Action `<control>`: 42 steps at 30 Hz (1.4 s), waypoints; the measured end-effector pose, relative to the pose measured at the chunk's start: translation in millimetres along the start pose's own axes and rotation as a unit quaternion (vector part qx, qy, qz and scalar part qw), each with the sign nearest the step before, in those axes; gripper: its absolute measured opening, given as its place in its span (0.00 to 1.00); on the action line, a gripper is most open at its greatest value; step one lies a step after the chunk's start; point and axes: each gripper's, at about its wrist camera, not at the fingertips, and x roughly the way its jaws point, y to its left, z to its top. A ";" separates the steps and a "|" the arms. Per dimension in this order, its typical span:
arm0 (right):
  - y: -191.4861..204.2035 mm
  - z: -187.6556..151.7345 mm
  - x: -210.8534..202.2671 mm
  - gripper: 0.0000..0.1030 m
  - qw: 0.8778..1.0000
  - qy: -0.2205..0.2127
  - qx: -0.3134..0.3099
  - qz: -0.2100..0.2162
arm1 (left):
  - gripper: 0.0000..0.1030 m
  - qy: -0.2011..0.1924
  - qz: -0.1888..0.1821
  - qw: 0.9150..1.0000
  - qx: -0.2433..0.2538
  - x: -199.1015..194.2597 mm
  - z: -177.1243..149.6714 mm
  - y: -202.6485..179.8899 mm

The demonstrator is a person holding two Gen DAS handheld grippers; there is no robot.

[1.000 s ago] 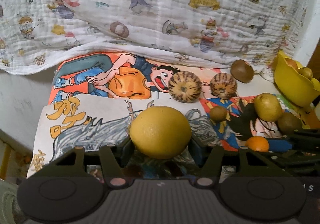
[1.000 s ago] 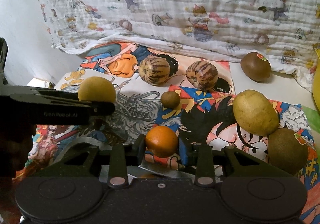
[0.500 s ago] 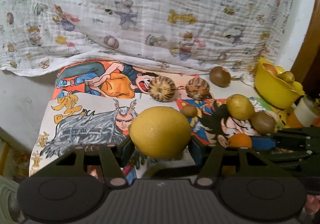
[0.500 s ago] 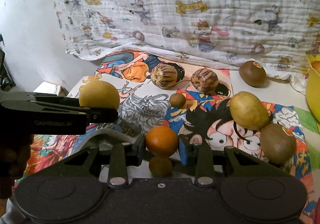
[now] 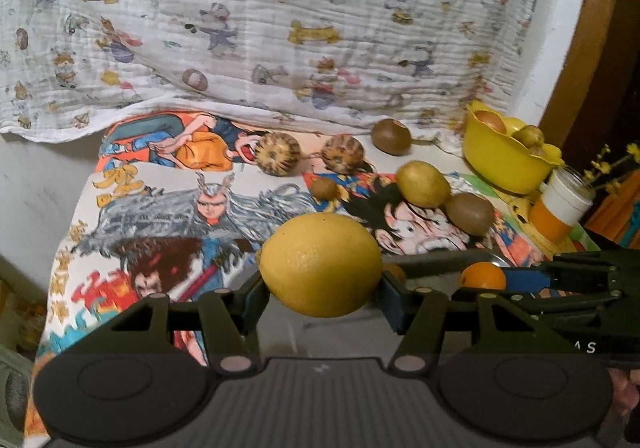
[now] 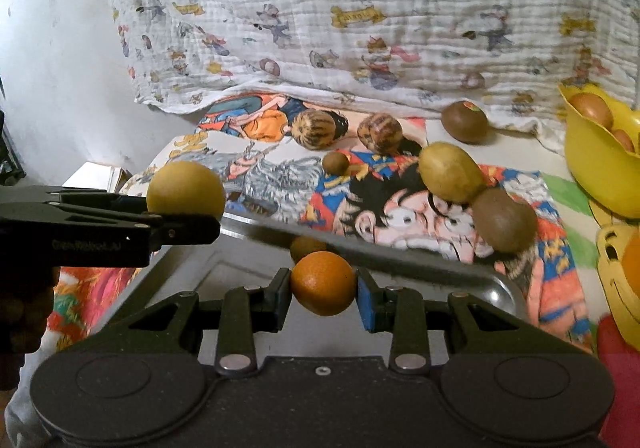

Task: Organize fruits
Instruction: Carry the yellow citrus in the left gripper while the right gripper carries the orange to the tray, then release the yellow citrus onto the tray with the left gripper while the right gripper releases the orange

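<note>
My left gripper (image 5: 321, 280) is shut on a large yellow lemon (image 5: 320, 265), held above a metal tray (image 6: 404, 252). The lemon also shows at the left of the right wrist view (image 6: 186, 190). My right gripper (image 6: 323, 286) is shut on a small orange (image 6: 323, 283) over the same tray; the orange shows in the left wrist view (image 5: 482, 276) too. A small brown fruit (image 6: 307, 247) lies in the tray behind the orange. On the cartoon cloth (image 5: 160, 204) lie two striped round fruits (image 5: 277, 154), kiwis (image 5: 469, 213) and a yellow-green fruit (image 5: 423, 184).
A yellow bowl (image 5: 508, 164) holding fruit stands at the right back, next to a white and orange jar (image 5: 560, 208). A patterned white blanket (image 5: 280, 28) hangs behind the table. A white wall is at the left (image 6: 52, 68).
Both grippers have pulled back and risen with their fruit, so more of the cloth shows. The metal tray has come into view under them.
</note>
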 end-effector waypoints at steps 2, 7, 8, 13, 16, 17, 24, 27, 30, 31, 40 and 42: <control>-1.3 -6.8 -6.1 0.35 1.000 0.003 0.003 0.000 | 0.61 0.001 -0.003 1.000 0.002 -3.7 -5.2 -5.0; -4.4 -22.1 -19.0 0.35 1.000 0.011 0.003 -0.001 | 0.61 0.004 -0.011 1.000 0.004 -10.2 -17.4 -15.8; -5.0 -24.8 -20.8 0.35 1.000 0.013 0.004 -0.001 | 0.61 0.005 -0.012 1.000 0.005 -10.9 -19.4 -17.4; -6.1 -36.8 -27.5 0.35 1.000 0.021 0.002 0.005 | 0.61 0.016 -0.016 1.000 0.010 -12.6 -29.3 -26.7; -4.9 -41.9 -29.8 0.35 1.000 0.026 -0.002 0.009 | 0.61 0.023 -0.018 0.999 0.018 -13.7 -34.4 -32.4; -4.4 -43.5 -30.5 0.35 1.000 0.028 -0.004 0.011 | 0.61 0.024 -0.018 0.999 0.020 -14.2 -35.8 -34.2; -3.7 -51.2 -33.7 0.35 0.999 0.040 -0.021 0.018 | 0.61 0.036 -0.019 0.999 0.035 -16.4 -42.8 -44.5; -4.1 -53.7 -33.9 0.35 0.998 0.044 -0.026 0.020 | 0.61 0.043 -0.020 0.998 0.041 -16.1 -45.9 -48.5; -4.3 -54.8 -33.3 0.35 0.998 0.047 -0.029 0.020 | 0.61 0.048 -0.018 0.998 0.046 -15.7 -48.4 -50.9; -4.4 -55.3 -33.1 0.35 0.998 0.048 -0.029 0.020 | 0.61 0.049 -0.017 0.998 0.047 -15.5 -49.0 -51.4; -6.6 -56.4 -29.8 0.35 0.998 0.056 -0.032 0.023 | 0.47 0.044 -0.015 0.998 0.048 -17.3 -50.1 -51.8; -7.0 -56.3 -29.2 0.35 0.998 0.058 -0.033 0.023 | 0.44 0.039 -0.019 0.998 0.046 -19.2 -46.8 -51.7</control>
